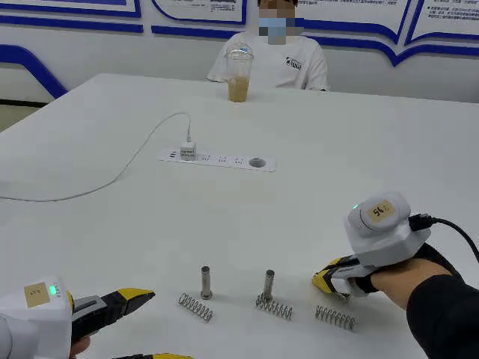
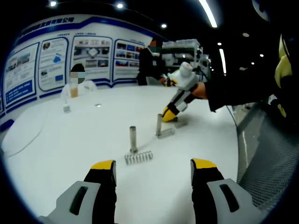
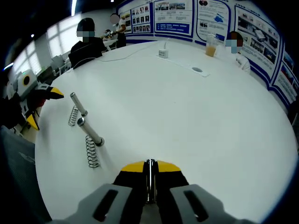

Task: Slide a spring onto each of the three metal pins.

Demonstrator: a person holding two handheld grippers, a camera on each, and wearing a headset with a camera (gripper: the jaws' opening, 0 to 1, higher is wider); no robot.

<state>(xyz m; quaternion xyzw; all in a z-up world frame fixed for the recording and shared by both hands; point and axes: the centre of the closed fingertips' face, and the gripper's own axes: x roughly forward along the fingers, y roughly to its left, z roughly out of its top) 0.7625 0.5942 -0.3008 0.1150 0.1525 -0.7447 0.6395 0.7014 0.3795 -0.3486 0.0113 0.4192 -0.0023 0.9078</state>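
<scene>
Two metal pins stand upright on the white table, one on the left (image 1: 205, 282) and one in the middle (image 1: 269, 285). A spring lies in front of each, the left spring (image 1: 195, 307) and the middle spring (image 1: 274, 307). A third spring (image 1: 334, 318) lies further right. Just above that spring, my right gripper (image 1: 323, 280) is low over the table and shut on a thin third pin (image 3: 149, 182). My left gripper (image 2: 153, 164) is open and empty, left of the pins, pointing at the nearest pin (image 2: 133, 139) and its spring (image 2: 139, 157).
A white power strip (image 1: 217, 158) with a plugged-in cable lies mid-table. A plastic cup of drink (image 1: 239, 75) stands at the far edge in front of a seated person (image 1: 269, 56). Bare tabletop (image 1: 314, 217) lies between the strip and the pins.
</scene>
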